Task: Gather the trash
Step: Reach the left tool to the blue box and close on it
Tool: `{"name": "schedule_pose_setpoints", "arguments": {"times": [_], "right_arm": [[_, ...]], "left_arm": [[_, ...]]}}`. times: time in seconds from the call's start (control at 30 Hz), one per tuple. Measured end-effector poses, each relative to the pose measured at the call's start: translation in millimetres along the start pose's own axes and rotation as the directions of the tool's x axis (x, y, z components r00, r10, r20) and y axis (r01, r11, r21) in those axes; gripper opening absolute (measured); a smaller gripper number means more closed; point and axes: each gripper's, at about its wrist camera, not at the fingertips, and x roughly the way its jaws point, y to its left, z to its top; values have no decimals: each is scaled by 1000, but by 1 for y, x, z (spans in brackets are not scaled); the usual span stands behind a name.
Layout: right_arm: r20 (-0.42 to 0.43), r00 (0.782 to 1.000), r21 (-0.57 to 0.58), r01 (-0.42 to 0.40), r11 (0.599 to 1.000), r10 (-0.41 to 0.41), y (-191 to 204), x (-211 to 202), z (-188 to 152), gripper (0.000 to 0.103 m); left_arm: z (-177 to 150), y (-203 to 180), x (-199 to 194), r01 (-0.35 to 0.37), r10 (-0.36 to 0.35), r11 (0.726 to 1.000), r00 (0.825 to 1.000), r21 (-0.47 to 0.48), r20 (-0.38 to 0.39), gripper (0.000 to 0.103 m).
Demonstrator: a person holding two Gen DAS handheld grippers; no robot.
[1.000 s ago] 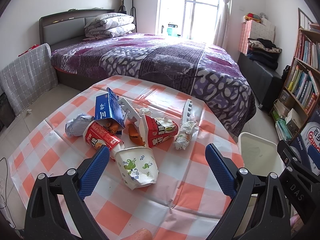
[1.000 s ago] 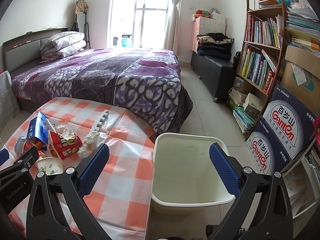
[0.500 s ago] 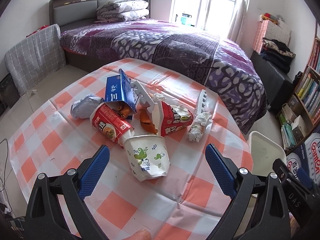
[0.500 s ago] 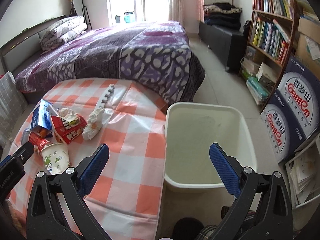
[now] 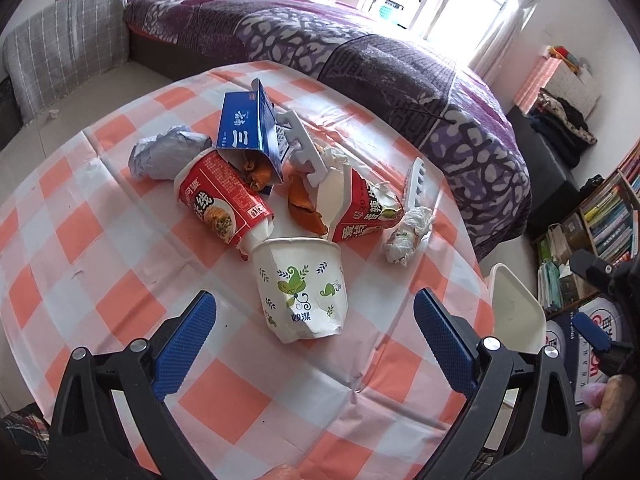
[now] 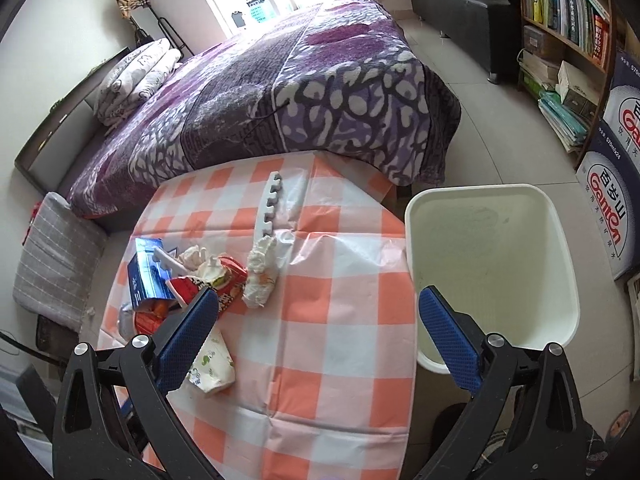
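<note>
A heap of trash lies on the checked table (image 5: 80, 216): a white paper cup with green leaves (image 5: 302, 288), a red noodle cup (image 5: 220, 204), a blue carton (image 5: 248, 128), a torn red carton (image 5: 360, 212), a crumpled tissue (image 5: 408, 232) and a grey paper ball (image 5: 164, 152). My left gripper (image 5: 314, 322) is open, just in front of the white cup. My right gripper (image 6: 318, 320) is open and empty above the table's right edge, beside the white bin (image 6: 492, 264). The tissue (image 6: 262, 272) and white cup (image 6: 210, 364) show there too.
A white notched foam strip (image 5: 416, 184) lies past the tissue. The bin's rim (image 5: 516, 308) stands right of the table. A purple bed (image 5: 360, 52) is behind, a bookshelf (image 6: 568, 12) and Ganten boxes (image 6: 612, 184) to the right.
Both grippers have tilted down and moved closer to the table. The white cup now lies just ahead of my left gripper's open fingers. The trash has not moved.
</note>
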Motion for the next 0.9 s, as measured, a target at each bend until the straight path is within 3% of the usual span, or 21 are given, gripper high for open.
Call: {"name": "schedule_pose_setpoints", "arguments": {"times": [0.07, 0.23, 0.43, 0.63, 0.83, 0.9], "right_arm": [[-13, 1000, 12, -23, 1000, 23, 3, 6, 10, 96], [-61, 997, -4, -51, 999, 51, 10, 31, 24, 96], [-166, 985, -29, -54, 998, 49, 5, 74, 19, 96], [-219, 965, 34, -138, 990, 143, 10, 89, 38, 96], [-307, 908, 276, -203, 940, 286, -7, 126, 42, 96], [-314, 891, 356, -209, 911, 327, -12, 137, 40, 96]], "left_arm": [[3, 7, 9, 14, -14, 1000, 1000, -13, -25, 96], [26, 28, 26, -109, 107, 993, 992, -36, -62, 96], [88, 39, 47, -196, 193, 978, 980, -66, -48, 96], [142, 49, 95, -251, 244, 966, 964, -60, -107, 96], [171, 61, 124, -249, 237, 966, 962, -77, -138, 95], [177, 59, 129, -229, 215, 971, 964, -74, -155, 86]]}}
